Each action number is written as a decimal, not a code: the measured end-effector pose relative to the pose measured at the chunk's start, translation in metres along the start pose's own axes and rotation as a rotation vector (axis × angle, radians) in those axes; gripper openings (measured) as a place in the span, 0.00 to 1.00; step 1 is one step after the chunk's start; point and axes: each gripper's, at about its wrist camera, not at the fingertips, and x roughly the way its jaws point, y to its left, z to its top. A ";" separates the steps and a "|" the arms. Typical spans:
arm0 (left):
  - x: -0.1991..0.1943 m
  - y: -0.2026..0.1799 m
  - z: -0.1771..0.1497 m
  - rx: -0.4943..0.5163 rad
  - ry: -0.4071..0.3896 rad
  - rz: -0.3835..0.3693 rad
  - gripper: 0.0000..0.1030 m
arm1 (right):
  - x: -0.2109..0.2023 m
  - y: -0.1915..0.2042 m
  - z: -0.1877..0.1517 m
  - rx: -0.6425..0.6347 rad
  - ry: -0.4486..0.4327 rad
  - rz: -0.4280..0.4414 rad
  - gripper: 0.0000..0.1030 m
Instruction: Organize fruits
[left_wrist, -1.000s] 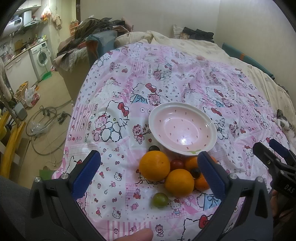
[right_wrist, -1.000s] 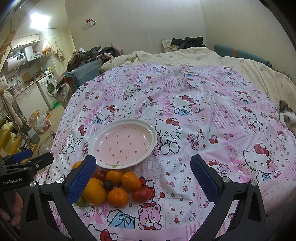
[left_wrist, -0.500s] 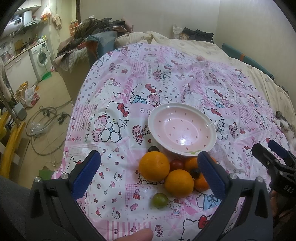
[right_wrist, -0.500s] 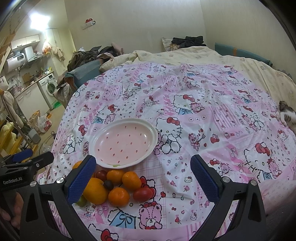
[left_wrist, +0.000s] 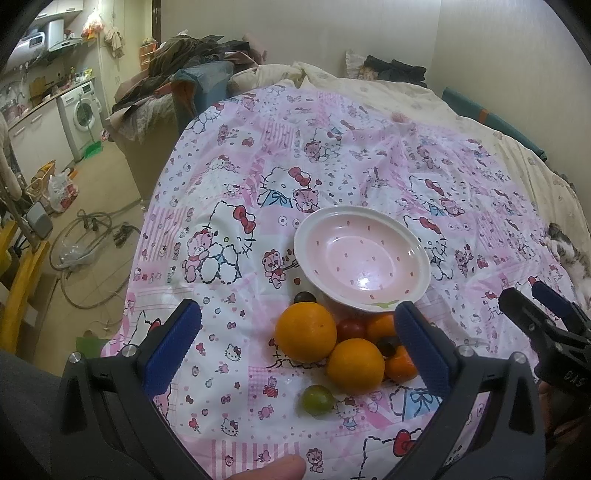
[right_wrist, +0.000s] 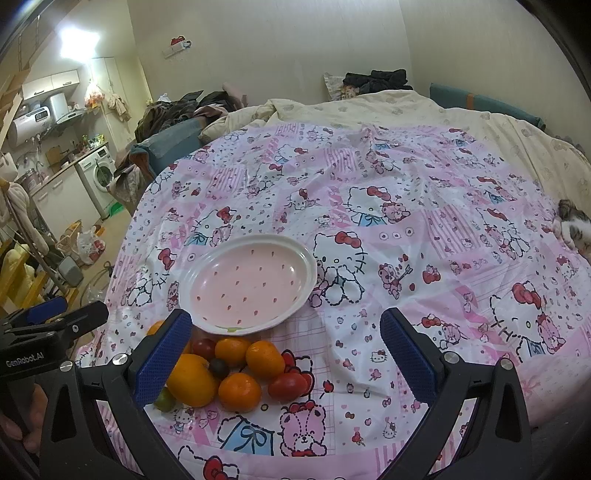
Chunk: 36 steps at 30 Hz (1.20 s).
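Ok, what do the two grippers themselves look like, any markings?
Both are black plastic frames with silver screws and blue textured pads. The left gripper reads "GenRobot.AI" along its side in the right wrist view. The right gripper shows white letters that I cannot read reliably. No cables or sleeves are visible.

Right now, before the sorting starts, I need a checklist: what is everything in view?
Plate: one, pink, white rim, on the cloth, empty.
Orange fruits: five, orange, clustered against the plate.
Tomatoes: two, red, in the cluster.
Dark fruits: two, near-black, in cluster and by the plate.
Green fruit: one, green, cluster's near edge.
Cloth: one, pink cartoon print, over bed.
Left tongs: one, black, blue pads, open.
Right tongs: one, same, open.
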 end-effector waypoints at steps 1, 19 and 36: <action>0.000 0.000 0.000 -0.003 0.000 -0.003 1.00 | 0.000 0.000 0.000 0.000 0.001 0.000 1.00; 0.008 0.020 0.002 -0.081 0.063 0.035 1.00 | 0.097 -0.039 -0.030 0.202 0.583 0.136 0.69; 0.017 0.029 -0.001 -0.106 0.111 0.052 1.00 | 0.132 -0.009 -0.029 -0.130 0.668 0.199 0.37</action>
